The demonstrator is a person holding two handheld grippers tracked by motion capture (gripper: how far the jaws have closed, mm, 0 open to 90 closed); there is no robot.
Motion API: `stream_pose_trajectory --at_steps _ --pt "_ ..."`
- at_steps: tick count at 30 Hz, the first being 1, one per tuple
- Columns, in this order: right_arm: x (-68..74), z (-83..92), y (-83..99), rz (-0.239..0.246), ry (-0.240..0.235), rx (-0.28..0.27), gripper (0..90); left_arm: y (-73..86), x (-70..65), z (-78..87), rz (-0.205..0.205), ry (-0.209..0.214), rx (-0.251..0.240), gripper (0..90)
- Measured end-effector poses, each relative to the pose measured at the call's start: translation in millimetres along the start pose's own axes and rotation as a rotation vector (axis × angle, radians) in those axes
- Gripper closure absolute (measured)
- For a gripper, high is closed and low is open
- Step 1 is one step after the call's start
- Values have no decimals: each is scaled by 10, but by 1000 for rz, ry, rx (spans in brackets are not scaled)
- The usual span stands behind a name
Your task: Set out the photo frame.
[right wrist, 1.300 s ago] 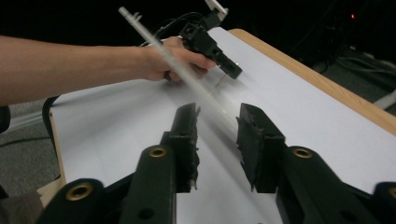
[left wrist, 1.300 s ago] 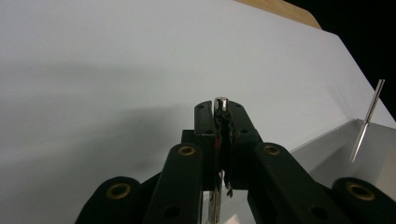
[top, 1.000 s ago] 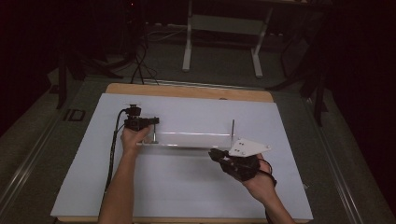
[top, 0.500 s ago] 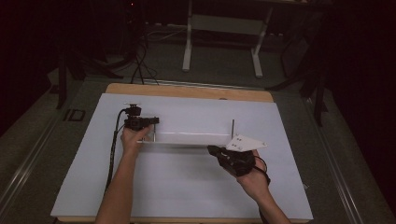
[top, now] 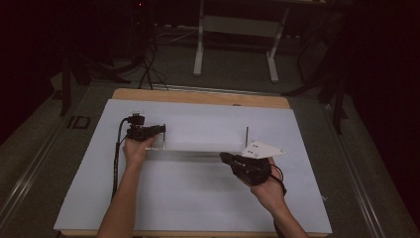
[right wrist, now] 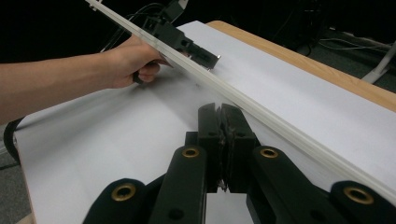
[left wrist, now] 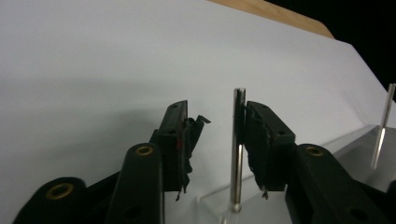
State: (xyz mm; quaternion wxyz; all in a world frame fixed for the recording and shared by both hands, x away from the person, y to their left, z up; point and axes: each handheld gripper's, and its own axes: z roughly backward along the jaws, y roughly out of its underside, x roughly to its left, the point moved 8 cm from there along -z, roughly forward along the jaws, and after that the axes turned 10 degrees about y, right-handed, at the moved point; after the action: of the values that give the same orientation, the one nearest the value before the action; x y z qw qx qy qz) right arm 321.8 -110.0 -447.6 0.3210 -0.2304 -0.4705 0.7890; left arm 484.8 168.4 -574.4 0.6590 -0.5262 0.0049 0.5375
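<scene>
1. A white sheet (top: 198, 198) is covering most of the wooden table (top: 198, 96); a clear acrylic base strip (top: 190, 154) is lying across its middle, running left to right.
2. Two thin metal pins are standing upright on the strip: the left pin (left wrist: 238, 149) at its left end, the right pin (top: 246, 135) near its right end.
3. The left tool (top: 161, 130) is sitting at the strip's left end, jaws standing apart. In the left gripper view the left pin is rising between them, touching or just beside the right-hand jaw's pad, with a clear gap to the other jaw.
4. The right tool (right wrist: 221, 122) is hovering just on the near side of the strip, jaws pressed together with nothing between them.
5. The left hand (right wrist: 128, 63) is gripping its tool beside the strip.
</scene>
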Motion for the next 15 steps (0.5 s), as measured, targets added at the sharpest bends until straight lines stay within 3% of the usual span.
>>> stream_pose_trajectory --at_steps 4,11,15 --pt "-5 -1 -1 0 -1 0 883 52 -19 115 -15 3 -62 597" --pt "-3 -1 -12 -4 -4 -1 886 168 -53 287 -85 -25 -70 591" --pt "-11 -7 -25 -10 -4 -5 887 178 -119 419 -144 -26 -66 573"
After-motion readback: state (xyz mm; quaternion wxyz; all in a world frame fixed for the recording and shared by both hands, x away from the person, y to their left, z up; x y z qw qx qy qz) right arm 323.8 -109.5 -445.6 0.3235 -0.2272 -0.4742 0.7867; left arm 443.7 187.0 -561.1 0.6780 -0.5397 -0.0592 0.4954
